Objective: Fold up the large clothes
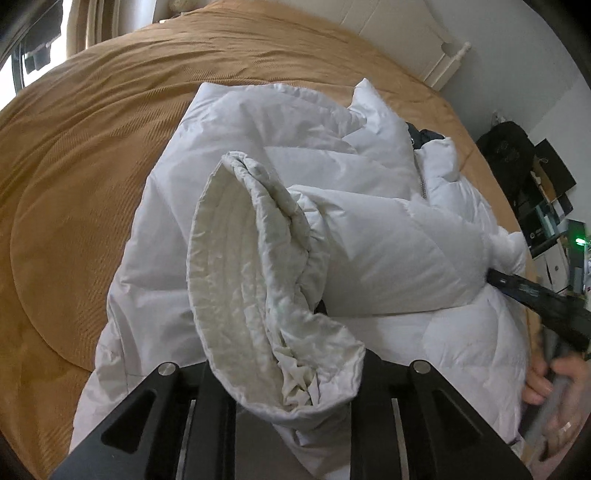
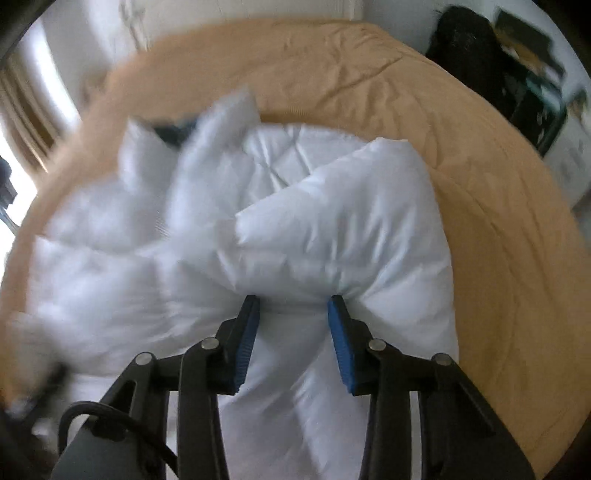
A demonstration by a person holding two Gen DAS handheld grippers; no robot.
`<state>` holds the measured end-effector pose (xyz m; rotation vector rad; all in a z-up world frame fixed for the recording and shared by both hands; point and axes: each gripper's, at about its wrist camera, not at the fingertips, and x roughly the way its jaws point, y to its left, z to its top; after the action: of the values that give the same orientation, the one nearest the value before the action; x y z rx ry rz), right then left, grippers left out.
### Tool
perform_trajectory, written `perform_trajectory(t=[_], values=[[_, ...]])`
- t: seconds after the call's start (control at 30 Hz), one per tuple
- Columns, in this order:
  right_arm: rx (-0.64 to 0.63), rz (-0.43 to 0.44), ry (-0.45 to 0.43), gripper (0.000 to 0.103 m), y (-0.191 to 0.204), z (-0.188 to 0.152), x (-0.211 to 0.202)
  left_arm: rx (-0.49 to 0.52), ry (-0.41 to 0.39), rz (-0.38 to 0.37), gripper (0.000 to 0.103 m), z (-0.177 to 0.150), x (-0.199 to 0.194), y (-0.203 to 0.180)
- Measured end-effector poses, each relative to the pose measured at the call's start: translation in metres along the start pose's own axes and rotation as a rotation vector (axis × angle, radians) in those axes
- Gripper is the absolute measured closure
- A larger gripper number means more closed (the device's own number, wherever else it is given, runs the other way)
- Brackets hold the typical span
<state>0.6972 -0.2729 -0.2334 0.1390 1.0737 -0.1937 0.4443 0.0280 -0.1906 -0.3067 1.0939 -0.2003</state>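
On the bed lies a white puffy jacket (image 1: 369, 236), spread over the tan bedspread (image 1: 92, 155), zipper (image 1: 421, 177) and dark collar lining (image 1: 424, 134) toward the far side. Sleeve cuff (image 1: 258, 280) is lifted up close to the left wrist camera, opening facing it, creamy lining visible. Left tongs (image 1: 295, 373) have the cuff bunched between the black arms; fingertips are hidden by fabric, so it looks clamped on the cuff, with the gap narrow.

Right tongs (image 2: 293, 302) pinch a thick fold of the jacket (image 2: 332, 229) between blue pads (image 2: 341, 332), partly closed, fabric puckering at both tips. Same tongs show in the left view as a dark finger (image 1: 517, 286) pressed into the jacket's right edge, with the person's hand (image 1: 557, 384) on the handle, ring on a finger.

Right view is motion-blurred on its left side. Beyond the bed: white headboard (image 1: 406, 33), curtain (image 1: 77, 22) by a window, dark bag (image 1: 506, 147) and boxes at the right.
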Motion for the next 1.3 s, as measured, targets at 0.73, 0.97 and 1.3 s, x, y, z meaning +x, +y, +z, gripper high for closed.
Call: perform_trajectory(t=[0.73,0.97,1.3], values=[[-0.051,-0.103,-0.040,0.060,-0.004,0.008,0.035,0.080,-0.163,0.082,0.077,0.055,-0.081,-0.039],[0.016,0.067,-0.056,0.060,-0.015,-0.004,-0.013,0.157,0.028,0.211,0.078,0.033,0.041,-0.063],[-0.138,-0.010,-0.101,0.038,-0.012,-0.083,-0.081,0.248,0.015,0.259,0.078,0.026,0.056,-0.064]])
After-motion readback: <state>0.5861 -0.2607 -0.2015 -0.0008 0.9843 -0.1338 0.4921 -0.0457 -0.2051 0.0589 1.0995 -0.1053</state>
